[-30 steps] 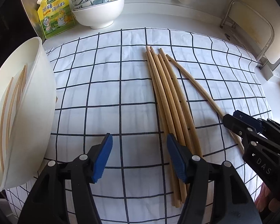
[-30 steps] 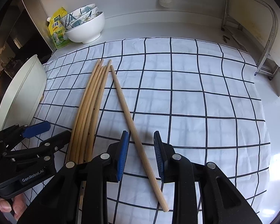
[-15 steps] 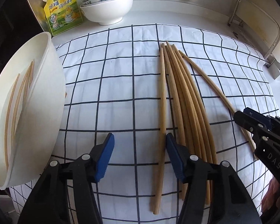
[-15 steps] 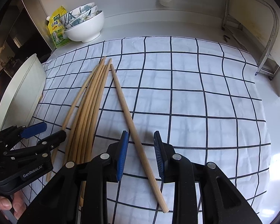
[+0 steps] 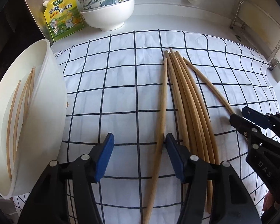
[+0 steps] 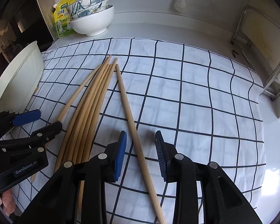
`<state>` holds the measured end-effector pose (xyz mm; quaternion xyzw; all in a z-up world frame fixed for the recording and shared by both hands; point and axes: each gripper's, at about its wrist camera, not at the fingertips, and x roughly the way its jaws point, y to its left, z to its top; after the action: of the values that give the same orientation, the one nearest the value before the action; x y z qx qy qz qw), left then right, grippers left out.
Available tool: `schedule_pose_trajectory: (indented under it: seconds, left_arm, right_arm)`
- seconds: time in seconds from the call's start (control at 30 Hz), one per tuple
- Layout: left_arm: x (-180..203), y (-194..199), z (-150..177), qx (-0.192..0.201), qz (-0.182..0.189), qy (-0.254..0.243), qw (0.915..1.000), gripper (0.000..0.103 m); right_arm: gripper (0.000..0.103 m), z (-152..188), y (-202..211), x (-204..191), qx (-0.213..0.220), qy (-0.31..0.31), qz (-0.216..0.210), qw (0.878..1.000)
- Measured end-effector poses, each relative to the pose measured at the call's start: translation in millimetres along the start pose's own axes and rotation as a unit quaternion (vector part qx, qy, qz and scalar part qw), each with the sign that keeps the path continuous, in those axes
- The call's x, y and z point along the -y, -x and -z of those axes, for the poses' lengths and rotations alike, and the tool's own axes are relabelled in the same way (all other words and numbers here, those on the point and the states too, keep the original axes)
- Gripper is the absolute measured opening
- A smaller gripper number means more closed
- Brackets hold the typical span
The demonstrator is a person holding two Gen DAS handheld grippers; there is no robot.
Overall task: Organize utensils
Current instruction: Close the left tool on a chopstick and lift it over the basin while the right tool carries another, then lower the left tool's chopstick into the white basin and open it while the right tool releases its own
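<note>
Left wrist view
Left tool (image 5: 139,150): released, jaws spread wide, nothing gripped between the blue pads.
Single chopstick (image 5: 161,123): lies on the checked cloth (image 5: 110,97) between the two jaws, close against the inner face of the right-hand jaw, its far tip meeting the tips of the bundle.
Chopstick bundle (image 5: 191,112): several sticks lying side by side just right of the right-hand jaw, running forward and fanning slightly.
Outer chopstick (image 5: 211,90): splayed off farther right, its near end running to the right tool (image 5: 241,116).
White basin (image 5: 52,93): left of the tool, tilted on its side at the cloth's edge, with a few chopsticks in the basin (image 5: 15,117) resting inside.
Ahead on the tabletop (image 5: 168,23): stacked bowls (image 5: 107,13) and a yellow seasoning pouch (image 5: 62,13) beyond the cloth.

Right wrist view
Right tool (image 6: 141,146): released, jaws apart, gripping nothing.
Outer chopstick (image 6: 129,115): passes between the jaws, nearer the left-hand pad, lying flat on the checked cloth (image 6: 196,97) and angled forward-left.
Chopstick bundle (image 6: 92,102): left of the tool, partly hidden under its left-hand jaw at the near end.
Single chopstick (image 6: 78,91): farther left, its near part going under the left tool (image 6: 38,120).
Left tool: jaws apart here too.
White basin (image 6: 18,76): far left, beyond the left tool.
Metal rack (image 6: 261,56): to the right, off the cloth.
Stacked bowls (image 6: 92,16): ahead and left, the pouch (image 6: 62,16) behind them.
</note>
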<state>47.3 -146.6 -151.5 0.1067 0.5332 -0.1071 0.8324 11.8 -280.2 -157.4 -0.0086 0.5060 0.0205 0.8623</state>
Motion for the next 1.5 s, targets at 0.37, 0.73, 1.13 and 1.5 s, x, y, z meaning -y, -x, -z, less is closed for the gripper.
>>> schedule_pose_trajectory:
  seconds: [0.37, 0.73, 1.13, 1.5]
  left_arm:
    - [-2.5, 6.3, 6.1, -0.003, 0.036, 0.006, 0.9993, 0.007]
    - [-34.8, 70.0, -14.0, 0.043, 0.068, 0.025, 0.9964, 0.007]
    - [-163.8, 125.2, -22.7, 0.105, 0.021, 0.095, 0.9897, 0.007]
    - [-266.7, 91.1, -5.9, 0.067, -0.015, 0.147, 0.9867, 0.007]
  right_arm:
    - [0.006, -2.6, 0.1, -7.4, -0.002, 0.000, -0.025, 1.000]
    - [0.006, -24.8, 63.4, -16.9, 0.036, -0.050, -0.066, 0.996]
    - [0.006, -100.7, 85.4, -142.6, 0.071, 0.021, -0.138, 0.988]
    - [0.006, -131.9, 27.1, -264.9, 0.007, 0.070, -0.183, 0.981]
